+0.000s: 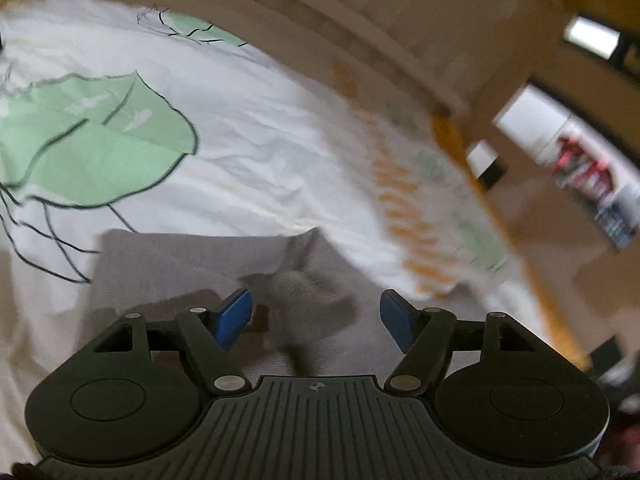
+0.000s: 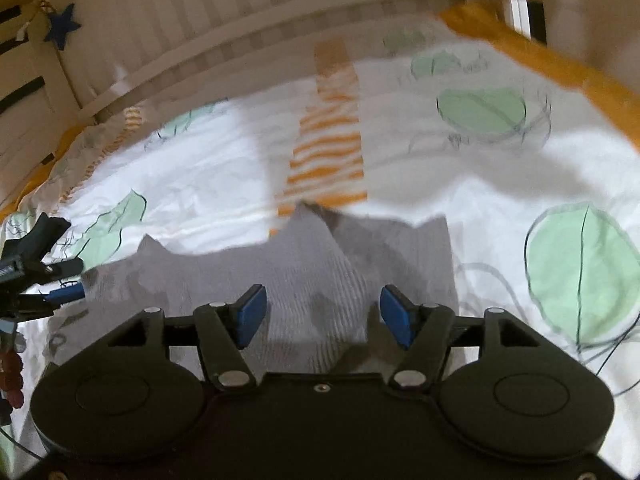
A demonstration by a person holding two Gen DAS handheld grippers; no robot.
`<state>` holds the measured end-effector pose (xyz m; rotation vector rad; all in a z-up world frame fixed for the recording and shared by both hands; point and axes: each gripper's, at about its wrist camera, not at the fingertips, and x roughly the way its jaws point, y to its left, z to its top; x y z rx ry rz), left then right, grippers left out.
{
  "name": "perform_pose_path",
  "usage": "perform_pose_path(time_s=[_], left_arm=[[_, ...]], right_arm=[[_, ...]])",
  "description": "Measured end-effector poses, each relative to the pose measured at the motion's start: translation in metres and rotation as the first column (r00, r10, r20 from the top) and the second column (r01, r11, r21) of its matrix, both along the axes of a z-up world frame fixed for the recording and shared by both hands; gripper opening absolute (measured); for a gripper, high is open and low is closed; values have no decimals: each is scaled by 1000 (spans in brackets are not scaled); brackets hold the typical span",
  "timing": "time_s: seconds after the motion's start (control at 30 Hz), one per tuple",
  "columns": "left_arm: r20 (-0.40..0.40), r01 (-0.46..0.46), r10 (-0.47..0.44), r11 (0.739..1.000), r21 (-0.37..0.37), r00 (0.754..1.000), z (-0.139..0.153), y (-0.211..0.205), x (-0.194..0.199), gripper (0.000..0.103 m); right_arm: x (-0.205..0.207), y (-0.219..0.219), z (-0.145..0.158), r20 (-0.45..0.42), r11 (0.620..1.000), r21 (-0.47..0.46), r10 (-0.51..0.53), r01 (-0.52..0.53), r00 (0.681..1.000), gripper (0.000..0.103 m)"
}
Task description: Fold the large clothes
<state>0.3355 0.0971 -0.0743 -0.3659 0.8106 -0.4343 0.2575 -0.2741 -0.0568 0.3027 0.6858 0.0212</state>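
A grey ribbed garment (image 1: 208, 264) lies on a white bedsheet (image 1: 248, 128) printed with green leaves. In the left wrist view my left gripper (image 1: 316, 316) hangs just above the cloth, its blue pads (image 1: 234, 316) wide apart and nothing pinched between them. The same grey garment (image 2: 312, 264) fills the lower middle of the right wrist view, with a raised fold peaking at its far edge. My right gripper (image 2: 322, 312) is open over it, and the pads (image 2: 250, 312) stand clear of the fabric. The left gripper (image 2: 44, 280) shows at that view's left edge.
A slatted wooden bed rail (image 2: 248, 28) runs along the far side of the sheet (image 2: 480, 172). An orange border (image 2: 560, 64) edges the sheet at the right. A blue star (image 2: 62, 26) hangs at the upper left. Furniture and a white box (image 1: 486, 162) stand beyond the bed.
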Motion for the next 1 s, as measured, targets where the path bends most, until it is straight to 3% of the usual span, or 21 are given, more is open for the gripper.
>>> perform_pose_path(time_s=[0.07, 0.1, 0.33, 0.43, 0.5, 0.53, 0.6, 0.73, 0.83, 0.93, 1.0], left_arm=[[-22, -22, 25, 993, 118, 999, -8, -2, 1, 69], [-28, -22, 26, 990, 140, 999, -14, -1, 1, 69], [-4, -5, 5, 978, 209, 1000, -12, -9, -3, 70], [-5, -10, 12, 979, 205, 1000, -10, -4, -6, 70], [1, -17, 17, 978, 209, 1000, -7, -1, -10, 70], [8, -23, 21, 978, 209, 1000, -6, 0, -11, 70], [29, -30, 24, 976, 214, 999, 0, -1, -13, 70], [104, -44, 22, 975, 217, 994, 19, 0, -27, 72], [177, -41, 6, 980, 194, 984, 42, 3, -48, 80], [276, -43, -16, 978, 205, 961, 70, 4, -81, 86], [337, -53, -16, 979, 195, 941, 87, 7, -104, 92]], right_arm=[[-2, 7, 5, 30, 999, -44, 5, -3, 1000, 67], [-4, 13, 8, 46, 996, -83, 22, -18, 999, 67], [-17, 77, 4, 40, 925, -286, 272, -250, 961, 72], [-23, 109, -10, -35, 855, -358, 390, -376, 920, 78], [-25, 129, -29, -141, 775, -442, 436, -451, 889, 85], [-30, 136, -38, -149, 739, -499, 441, -452, 885, 87], [-36, 140, -41, -116, 716, -551, 444, -429, 889, 92], [-34, 125, -36, -99, 778, -480, 411, -405, 906, 97], [-35, 106, -28, -55, 844, -403, 365, -355, 929, 97], [-39, 85, -10, 12, 923, -267, 291, -278, 957, 97], [-46, 72, 5, 59, 954, -195, 243, -228, 968, 98]])
